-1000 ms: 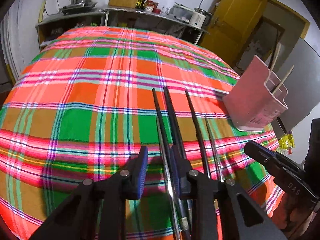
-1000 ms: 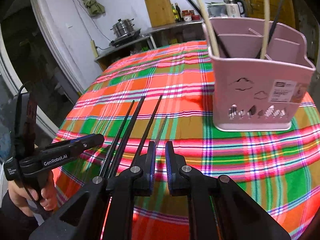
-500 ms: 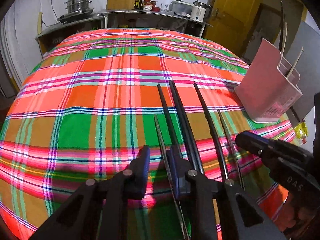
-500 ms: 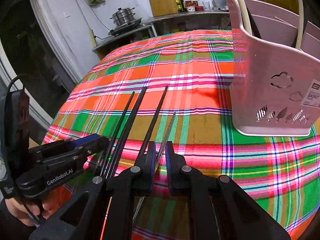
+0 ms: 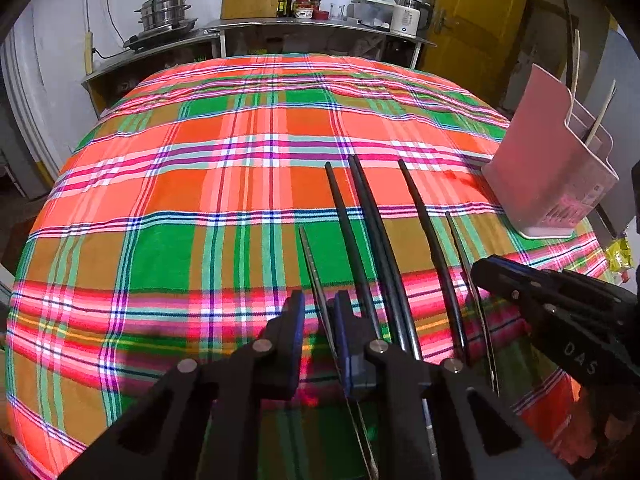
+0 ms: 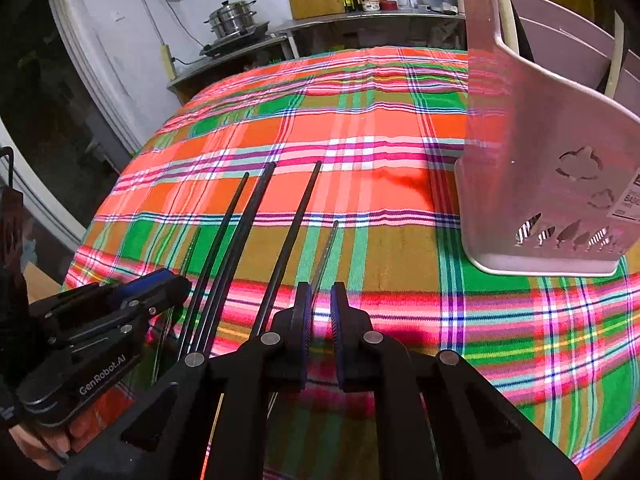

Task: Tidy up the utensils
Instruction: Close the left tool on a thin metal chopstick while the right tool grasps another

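The left gripper (image 5: 318, 338) straddles a thin metal chopstick (image 5: 310, 256), jaws parted; the right gripper (image 6: 319, 320), jaws slightly parted, straddles another (image 6: 326, 250). Both sticks look light, rigid and slippery, so gripping near the close end seems safest.

1. The left wrist view is taken low over the near edge of the plaid tablecloth (image 5: 168, 200), aimed across it toward the far counter (image 5: 280, 26).
2. The right wrist view is set just beside it, close to the same edge, facing the same way.
3. The dark chopsticks (image 5: 372, 236) (image 6: 228, 248), the pink utensil holder (image 5: 548, 184) (image 6: 532, 168) and each other's gripper are shared by both views.
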Demonstrator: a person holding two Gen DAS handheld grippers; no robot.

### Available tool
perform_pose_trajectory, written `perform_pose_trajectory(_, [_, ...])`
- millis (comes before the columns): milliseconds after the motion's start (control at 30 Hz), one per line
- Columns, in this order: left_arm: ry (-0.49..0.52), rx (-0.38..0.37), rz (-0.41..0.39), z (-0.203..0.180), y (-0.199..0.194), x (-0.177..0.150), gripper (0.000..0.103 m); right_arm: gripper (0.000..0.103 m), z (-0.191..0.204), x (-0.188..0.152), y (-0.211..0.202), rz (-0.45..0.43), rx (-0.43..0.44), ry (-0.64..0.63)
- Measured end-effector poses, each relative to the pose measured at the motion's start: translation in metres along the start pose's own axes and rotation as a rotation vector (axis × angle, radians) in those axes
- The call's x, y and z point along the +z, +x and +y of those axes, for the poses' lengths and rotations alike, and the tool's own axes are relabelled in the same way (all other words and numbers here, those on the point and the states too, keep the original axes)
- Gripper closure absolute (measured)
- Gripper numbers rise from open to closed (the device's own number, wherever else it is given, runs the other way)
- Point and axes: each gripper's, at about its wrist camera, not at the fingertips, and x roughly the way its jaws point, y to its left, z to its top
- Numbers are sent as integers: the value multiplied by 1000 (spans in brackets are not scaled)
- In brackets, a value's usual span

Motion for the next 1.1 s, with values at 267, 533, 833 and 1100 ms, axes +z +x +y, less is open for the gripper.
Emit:
perform_pose_trajectory(267, [2,-6,12,1,0,1,85,93,11,-2,4,34,-1,-21])
perform_pose_trajectory(533, [20,7,17,-1,2,4,94,94,15,1,8,38,-21,-19])
perform_pose_trajectory(833, [-39,-63,10,10,-9,8,97,98,11,5,-8,-1,29,-8])
perform_pose_trajectory(1100, [-56,-121,-74,14,-49,19,97,98,6,13,-39,-85,92,10])
